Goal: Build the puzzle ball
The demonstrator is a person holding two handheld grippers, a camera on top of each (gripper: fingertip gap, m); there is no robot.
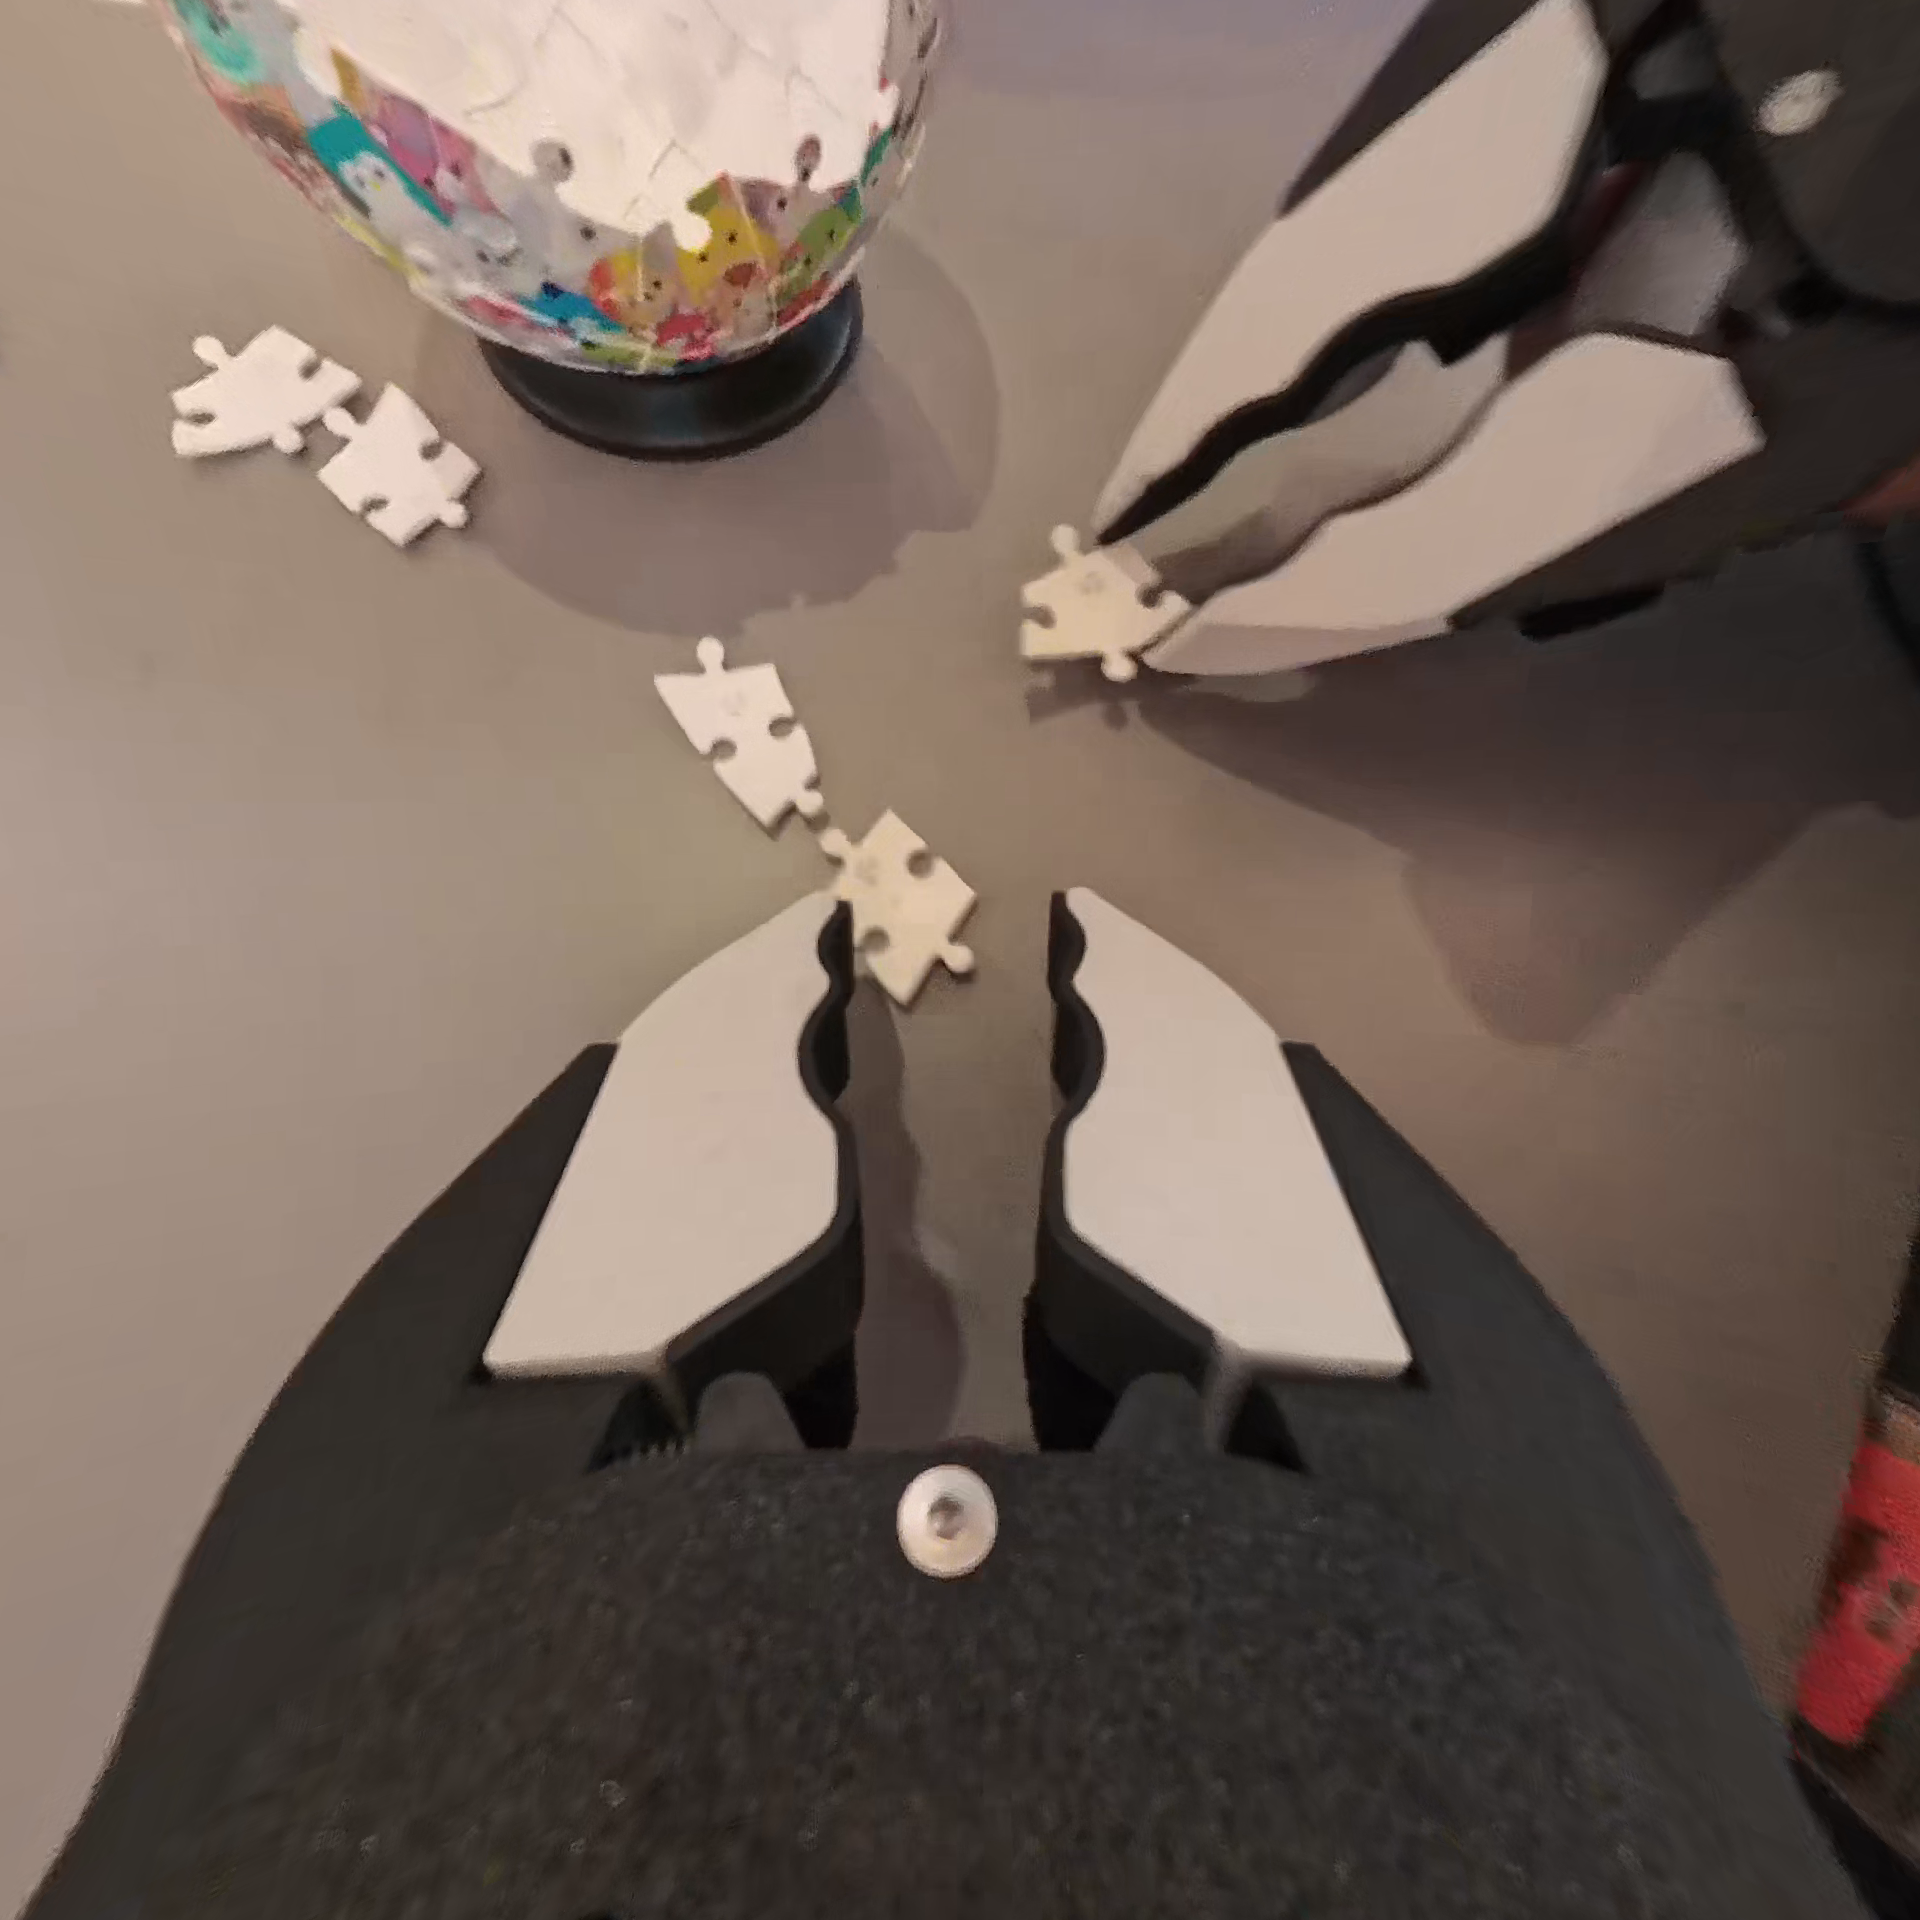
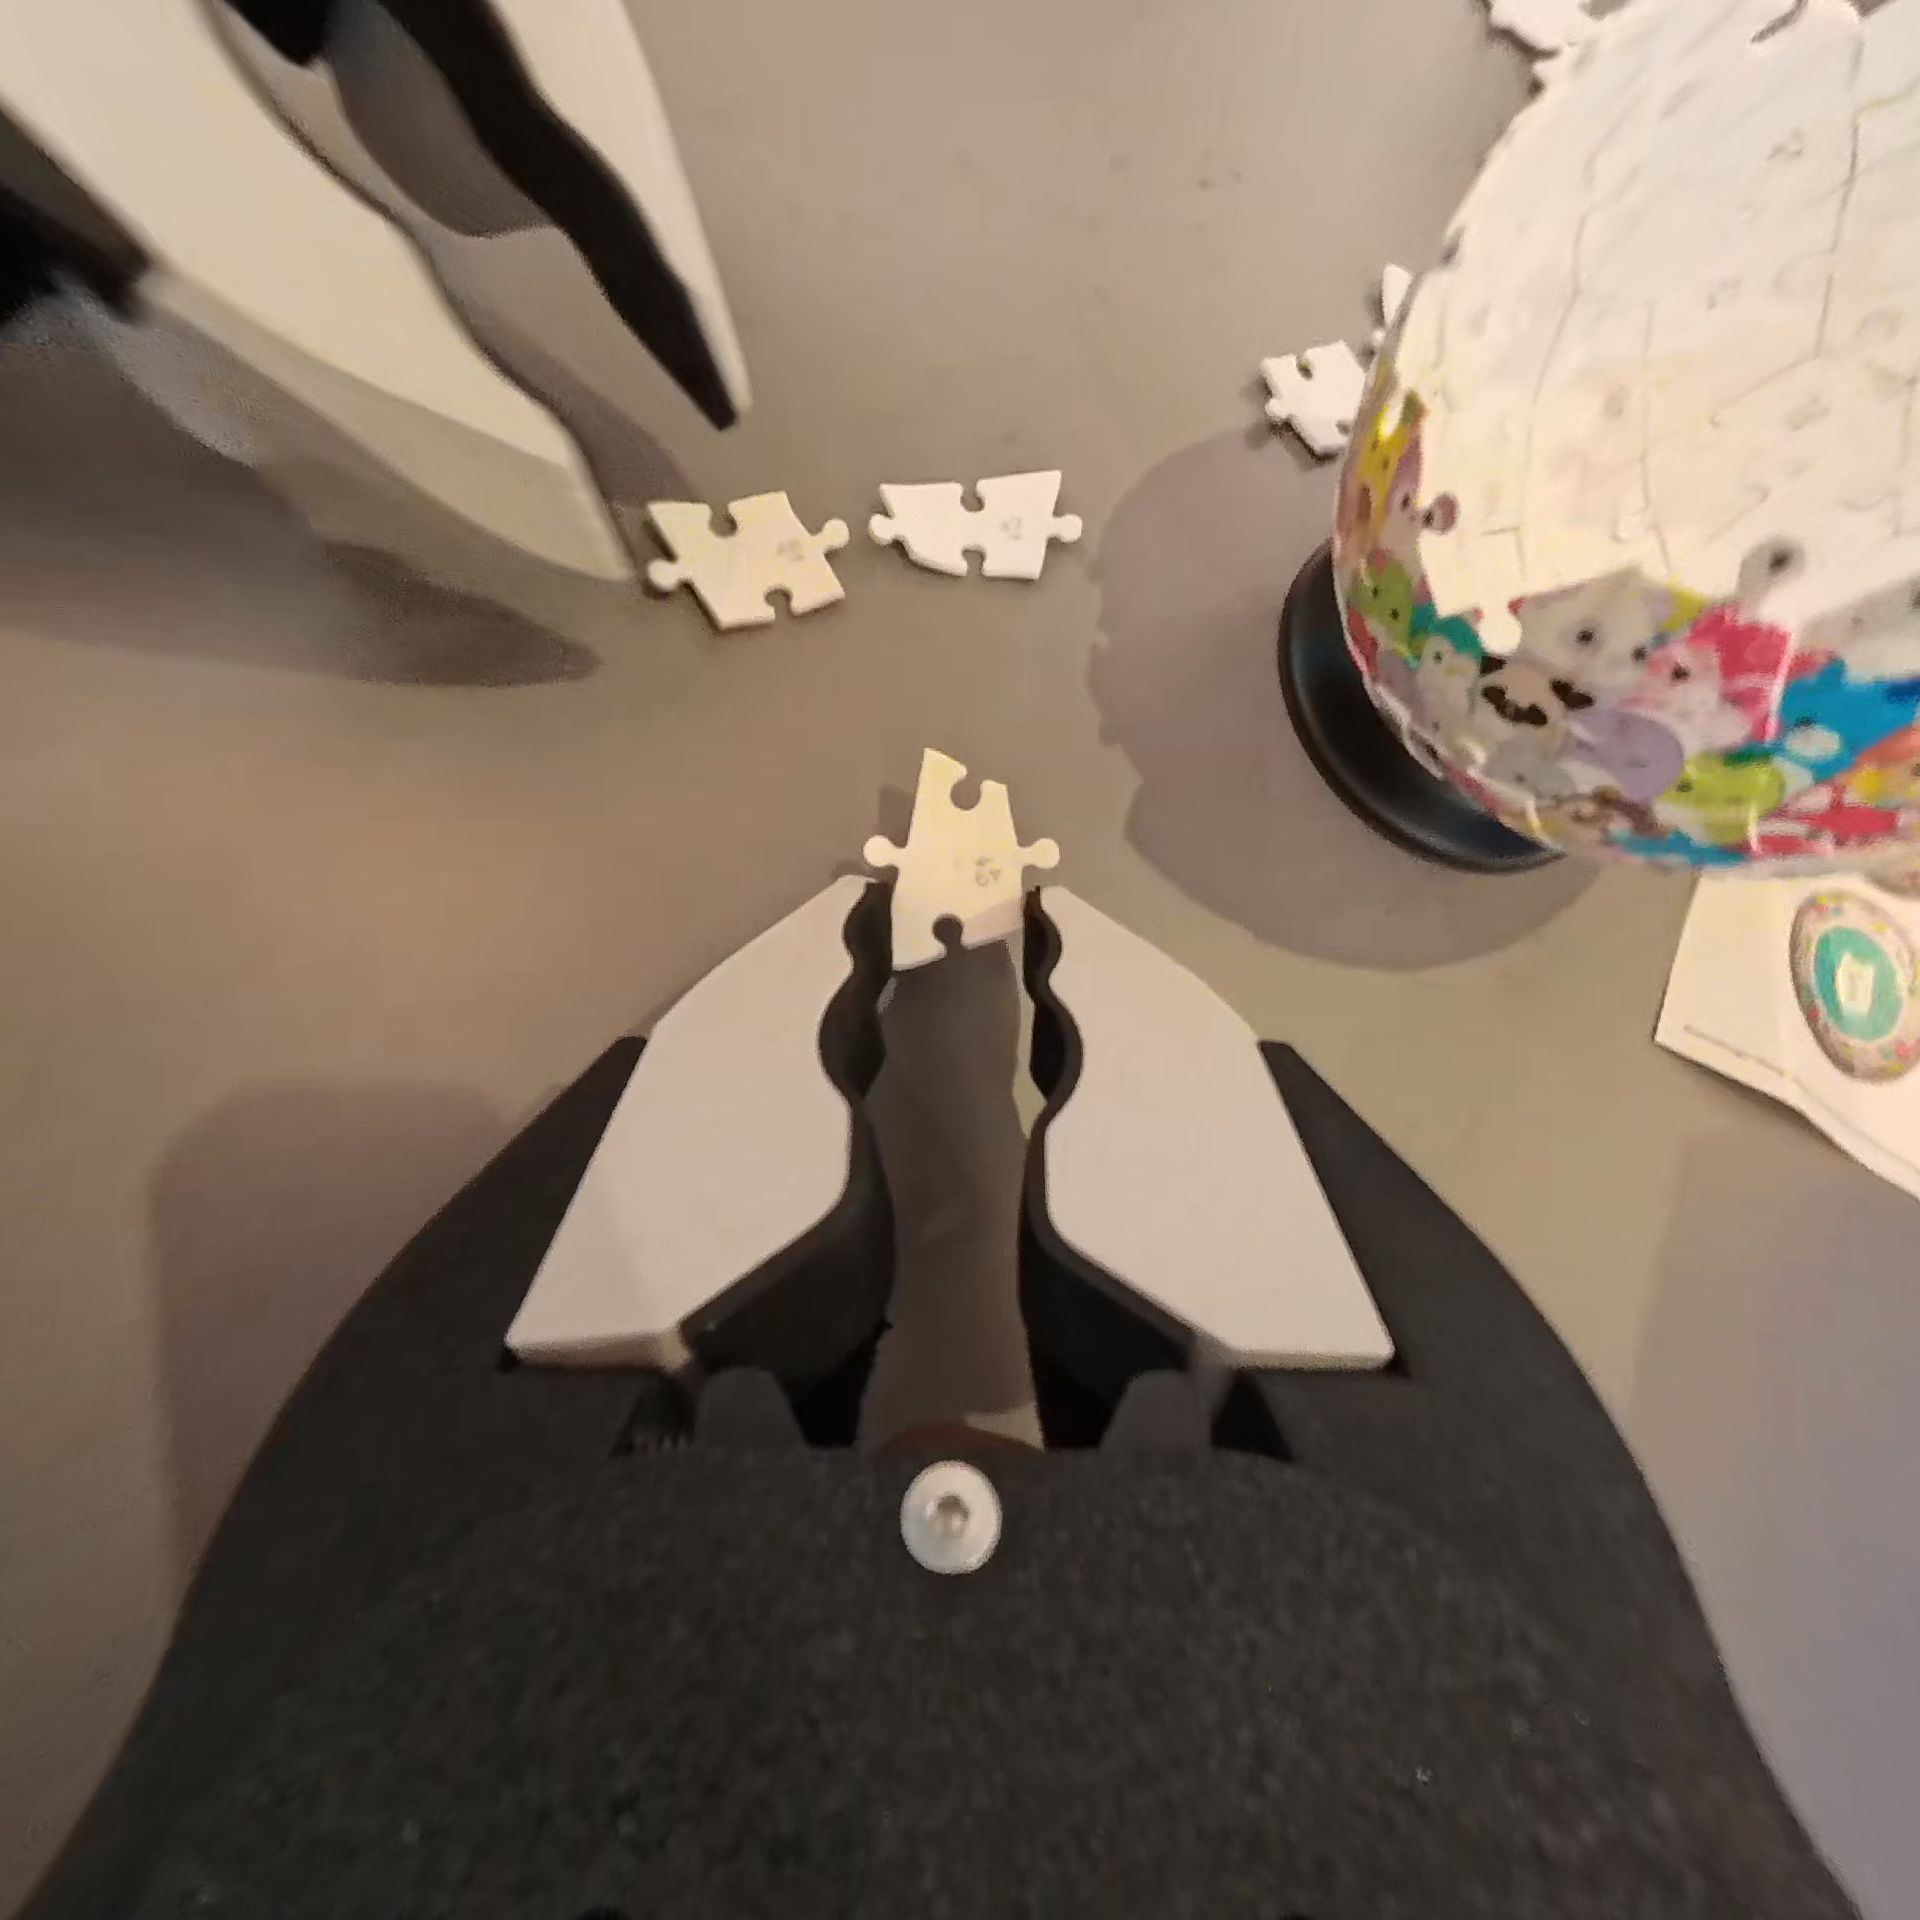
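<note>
Puzzle piece (image 2: 961, 871) between right hand-held gripper (image 2: 951, 896) fingertips

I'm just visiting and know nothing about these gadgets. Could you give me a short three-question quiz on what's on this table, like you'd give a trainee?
1. True or false: the left gripper is clamped on a jigsaw piece.
2. What does the half-built puzzle ball sit on? A) a black stand B) a plate C) a wooden box
3. Fill in: the right gripper pinches a white ____ between its tips.

Key
1. False: its jaws stand apart, with nothing between them.
2. A
3. puzzle piece
</note>
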